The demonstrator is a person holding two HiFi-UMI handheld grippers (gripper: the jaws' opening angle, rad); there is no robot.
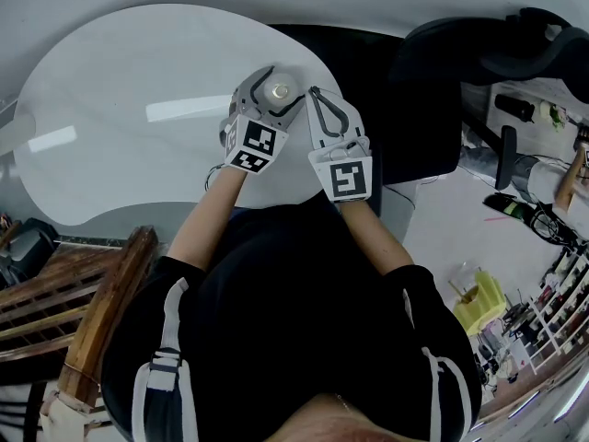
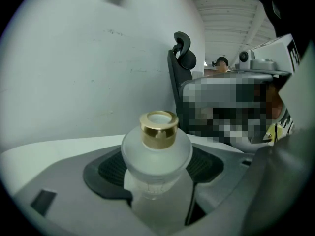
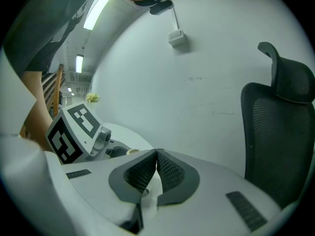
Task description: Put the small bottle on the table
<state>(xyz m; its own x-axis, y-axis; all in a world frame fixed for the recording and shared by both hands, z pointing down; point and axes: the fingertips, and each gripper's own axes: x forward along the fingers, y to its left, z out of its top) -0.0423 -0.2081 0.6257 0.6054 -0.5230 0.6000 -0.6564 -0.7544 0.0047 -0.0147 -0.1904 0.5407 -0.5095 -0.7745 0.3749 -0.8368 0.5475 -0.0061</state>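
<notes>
A small frosted bottle [image 2: 156,171] with a gold neck ring stands upright between the jaws of my left gripper [image 2: 156,181], which is shut on it. In the head view the small bottle [image 1: 279,89] shows from above, held by the left gripper [image 1: 269,99] over the right edge of the white table [image 1: 138,127]. My right gripper [image 1: 317,99] is beside it on the right, its jaws shut with nothing between them. In the right gripper view the right gripper [image 3: 156,156] has its pads pressed together, and the left gripper's marker cube [image 3: 74,132] shows at left.
A black office chair [image 1: 433,99] stands just right of the table, also seen as the black office chair [image 3: 280,132]. A wooden chair [image 1: 83,311] is at the lower left. Shelves and clutter [image 1: 543,274] fill the floor at right. A wall [image 2: 98,58] rises behind the table.
</notes>
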